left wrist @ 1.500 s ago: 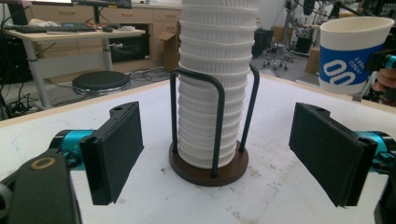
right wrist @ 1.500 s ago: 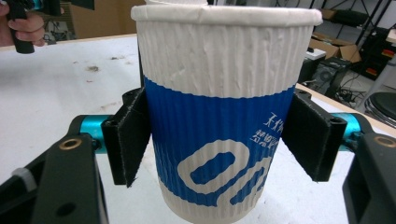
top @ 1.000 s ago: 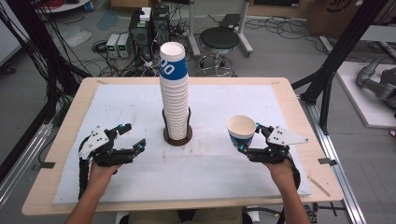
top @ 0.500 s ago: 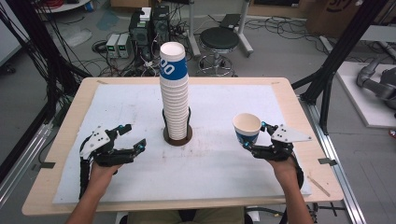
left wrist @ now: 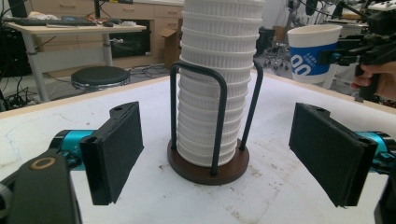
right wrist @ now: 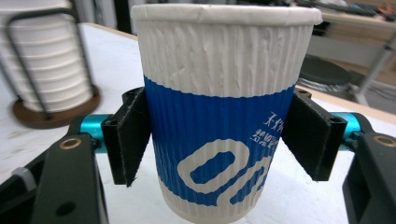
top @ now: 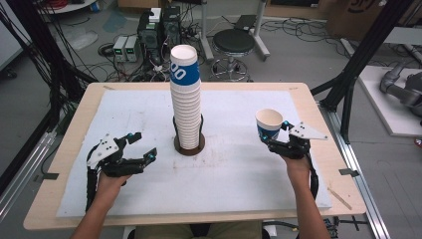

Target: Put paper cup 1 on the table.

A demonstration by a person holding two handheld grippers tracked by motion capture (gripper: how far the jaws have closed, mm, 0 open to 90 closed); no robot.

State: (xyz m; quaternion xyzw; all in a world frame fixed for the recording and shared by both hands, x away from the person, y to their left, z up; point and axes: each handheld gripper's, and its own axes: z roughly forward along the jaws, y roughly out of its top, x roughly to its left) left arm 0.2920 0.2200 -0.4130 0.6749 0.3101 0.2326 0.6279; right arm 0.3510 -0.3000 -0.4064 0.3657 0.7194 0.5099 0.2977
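A tall stack of white and blue paper cups (top: 185, 99) stands in a wire holder with a round brown base (top: 189, 148) at the middle of the white mat. My right gripper (top: 272, 137) is shut on a single upright paper cup (top: 268, 124) to the right of the stack; in the right gripper view its pads (right wrist: 128, 140) press both sides of the cup (right wrist: 224, 112). My left gripper (top: 142, 147) rests left of the stack, open, with nothing held. In the left gripper view the stack (left wrist: 217, 93) stands beyond the wide-apart jaws.
The white mat (top: 239, 174) covers most of the wooden table (top: 74, 129). Black frame posts (top: 348, 84) rise at the table's right side. A stool (top: 234, 42) and electronics stand on the floor beyond the far edge.
My right gripper has carried the cup to the right, farther from the stack. The left gripper has not moved.
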